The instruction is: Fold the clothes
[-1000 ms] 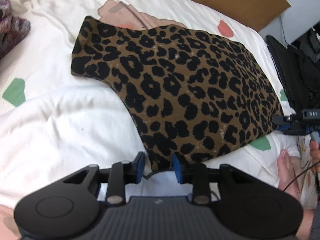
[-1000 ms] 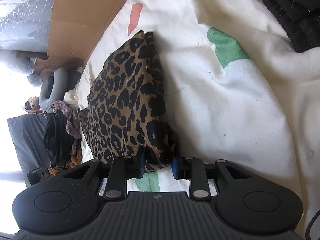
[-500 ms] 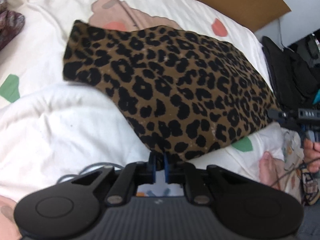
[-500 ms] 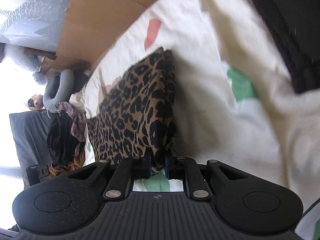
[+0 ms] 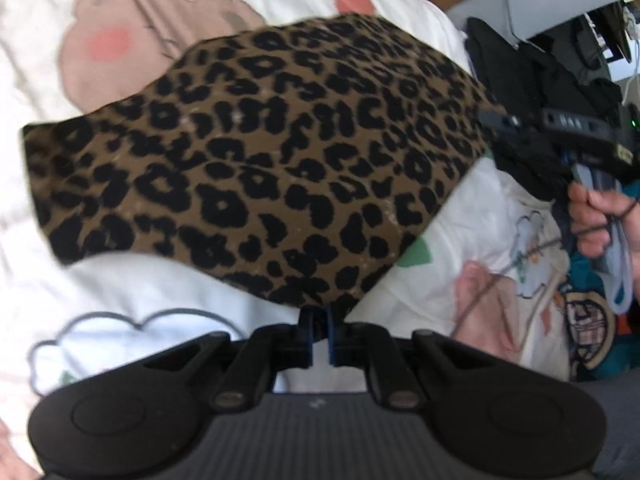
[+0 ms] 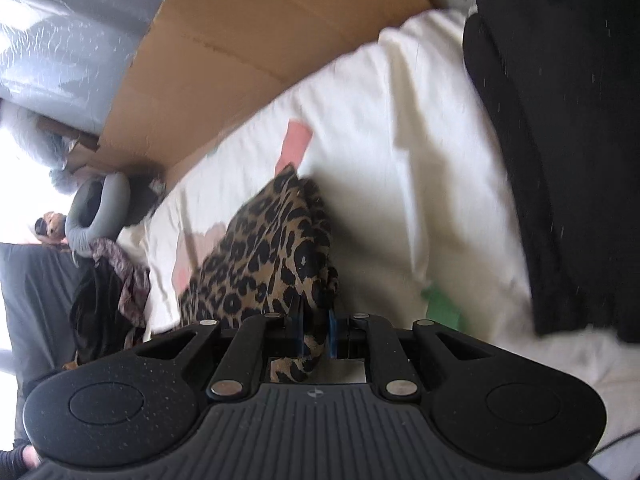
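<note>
A leopard-print garment [image 5: 260, 160] hangs lifted over the white bed sheet [image 5: 132, 280], stretched between both grippers. My left gripper [image 5: 319, 320] is shut on its near lower edge, the blue pads pinching the cloth. In the left wrist view my right gripper [image 5: 494, 128] holds the garment's right corner, with a hand [image 5: 600, 216] on its handle. The right wrist view shows the right gripper [image 6: 314, 322] shut on a bunched corner of the leopard-print garment [image 6: 264, 256], and cloth hangs down between its fingers.
The sheet carries pink, red and green patches. A cardboard sheet [image 6: 248, 52] stands along the bed's far side. Black clothing [image 6: 560, 140] lies at the right edge. More clothes [image 6: 120, 288] and a grey neck pillow [image 6: 96, 208] lie at the far end.
Both grippers closed on the garment's edge, then rose. The garment, lying flat a second ago, now hangs off the sheet between them.
</note>
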### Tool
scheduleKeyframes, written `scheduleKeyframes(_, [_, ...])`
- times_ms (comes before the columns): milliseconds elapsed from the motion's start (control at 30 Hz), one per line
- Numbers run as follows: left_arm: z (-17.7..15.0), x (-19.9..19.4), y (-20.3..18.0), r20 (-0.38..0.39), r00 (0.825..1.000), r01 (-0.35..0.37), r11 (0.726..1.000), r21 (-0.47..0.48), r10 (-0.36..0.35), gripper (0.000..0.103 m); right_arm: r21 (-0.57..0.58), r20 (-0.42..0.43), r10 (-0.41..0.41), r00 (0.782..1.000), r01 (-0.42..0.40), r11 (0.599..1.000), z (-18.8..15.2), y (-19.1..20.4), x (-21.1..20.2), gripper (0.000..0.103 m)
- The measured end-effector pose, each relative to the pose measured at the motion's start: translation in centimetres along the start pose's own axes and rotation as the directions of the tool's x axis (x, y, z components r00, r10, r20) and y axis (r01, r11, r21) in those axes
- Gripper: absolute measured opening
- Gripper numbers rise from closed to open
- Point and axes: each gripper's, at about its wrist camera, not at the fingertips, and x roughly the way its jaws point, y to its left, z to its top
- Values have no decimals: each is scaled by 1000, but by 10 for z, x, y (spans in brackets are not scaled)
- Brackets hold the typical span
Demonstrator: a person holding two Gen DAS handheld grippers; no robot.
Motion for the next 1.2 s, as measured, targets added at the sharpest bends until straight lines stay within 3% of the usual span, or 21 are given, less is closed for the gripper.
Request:
scheduleKeyframes(500, [-11,47,-23,-85,991,87,970,-228,-108,4,-87,56,-14,998,18,996,39,5,-2,10])
scheduleKeyframes(700, [-4,57,-46,-92,986,114,965,-235,-139,4,-110,84,-13,996,22,994,51,10,-6,10])
scheduleKeyframes(833, [-6,63,-48,-98,979,145,948,-284,-179,3,-128,94,-19,995,31,991,59,12,-7,10])
scheduleKeyframes(967, [-9,66,-50,-137,969,159,947,-279,-204,2,-133,75,-90,993,99,986,58,8,1,15])
scheduleKeyframes(1100, [-5,44,-58,-106,979,151,970,-189,-173,26,-116,37,-102,994,106,988,50,-1,-2,30])
scheduleKeyframes(1200, [7,23,-59,-62,985,152,976,-153,-163,29,-95,21,-86,996,88,992,41,-6,-9,36])
